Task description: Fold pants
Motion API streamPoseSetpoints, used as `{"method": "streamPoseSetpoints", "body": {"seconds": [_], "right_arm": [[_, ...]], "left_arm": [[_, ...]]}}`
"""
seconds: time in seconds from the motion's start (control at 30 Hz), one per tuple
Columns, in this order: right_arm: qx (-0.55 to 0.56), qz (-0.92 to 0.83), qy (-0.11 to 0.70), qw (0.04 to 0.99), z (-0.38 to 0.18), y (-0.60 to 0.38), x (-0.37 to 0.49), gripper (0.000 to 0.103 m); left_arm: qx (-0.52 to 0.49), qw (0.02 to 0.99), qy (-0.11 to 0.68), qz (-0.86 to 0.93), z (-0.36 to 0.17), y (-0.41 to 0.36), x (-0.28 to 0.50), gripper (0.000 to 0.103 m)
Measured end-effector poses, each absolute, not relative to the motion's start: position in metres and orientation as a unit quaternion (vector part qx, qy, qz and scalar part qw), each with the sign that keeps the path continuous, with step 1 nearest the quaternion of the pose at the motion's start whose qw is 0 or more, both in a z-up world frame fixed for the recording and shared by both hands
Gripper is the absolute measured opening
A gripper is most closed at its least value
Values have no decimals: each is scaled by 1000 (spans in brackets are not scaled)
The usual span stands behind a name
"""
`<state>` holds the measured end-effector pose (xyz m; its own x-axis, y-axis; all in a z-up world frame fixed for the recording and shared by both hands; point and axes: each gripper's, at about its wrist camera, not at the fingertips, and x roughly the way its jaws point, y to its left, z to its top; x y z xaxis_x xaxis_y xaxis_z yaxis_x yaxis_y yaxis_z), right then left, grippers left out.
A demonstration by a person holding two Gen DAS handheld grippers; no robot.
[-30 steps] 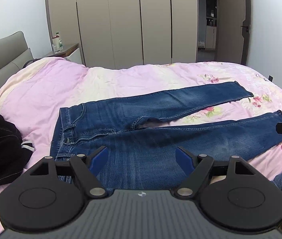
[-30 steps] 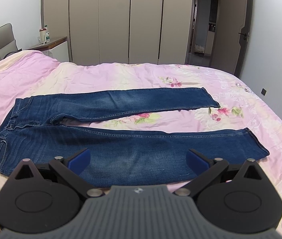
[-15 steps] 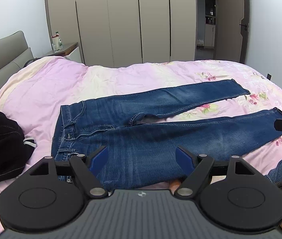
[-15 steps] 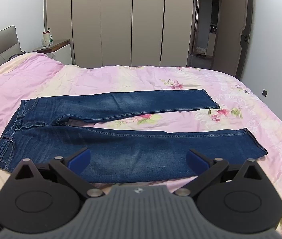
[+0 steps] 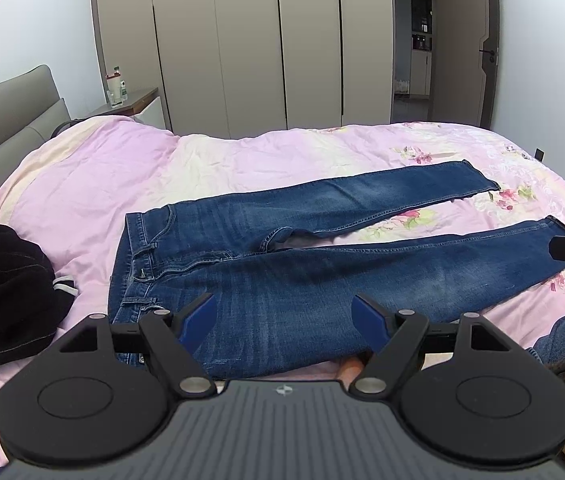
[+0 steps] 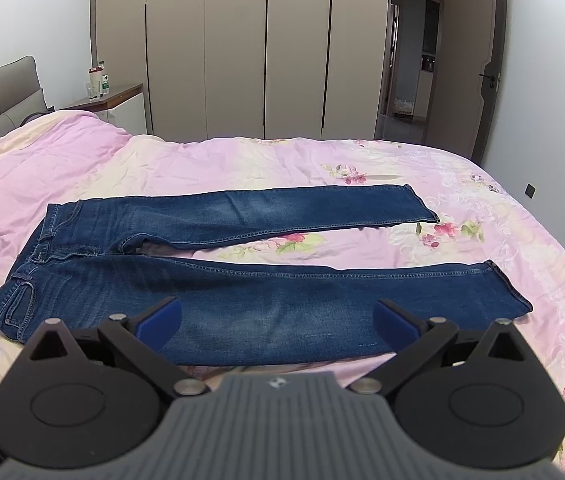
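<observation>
Both grippers, left gripper (image 5: 284, 320) and right gripper (image 6: 278, 322), hang wide open and empty, jeans (image 6: 242, 292) just ahead of the jaws, so a thin pinch could grab one layer and skew the fold.

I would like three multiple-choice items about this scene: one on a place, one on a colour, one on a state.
1. Where do the jeans lie?
A. on the bed
B. on the nightstand
C. on the floor

2. What colour are the right gripper finger pads?
A. red
B. blue
C. white

3. How is the left gripper?
A. shut on the waistband
B. shut on a hem
C. open, holding nothing

Key: 1 A, jeans spread flat on the pink duvet; 2 B, both pads show blue; 3 C, the jaws stand wide apart, empty.
</observation>
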<state>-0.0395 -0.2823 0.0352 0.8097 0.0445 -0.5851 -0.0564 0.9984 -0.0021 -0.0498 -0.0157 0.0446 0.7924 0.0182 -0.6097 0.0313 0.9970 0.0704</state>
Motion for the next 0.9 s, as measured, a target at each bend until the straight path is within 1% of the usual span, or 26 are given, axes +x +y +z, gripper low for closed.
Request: {"method": "streamPoseSetpoints", "body": {"seconds": [0.73, 0.9], "right_arm": [[-13, 38, 308, 951, 38, -279, -37, 98], [-13, 36, 311, 950, 38, -283, -32, 98]], "left_arm": [[28, 942, 336, -1, 43, -6, -49, 90], [50, 935, 350, -2, 41, -3, -39, 90]]}}
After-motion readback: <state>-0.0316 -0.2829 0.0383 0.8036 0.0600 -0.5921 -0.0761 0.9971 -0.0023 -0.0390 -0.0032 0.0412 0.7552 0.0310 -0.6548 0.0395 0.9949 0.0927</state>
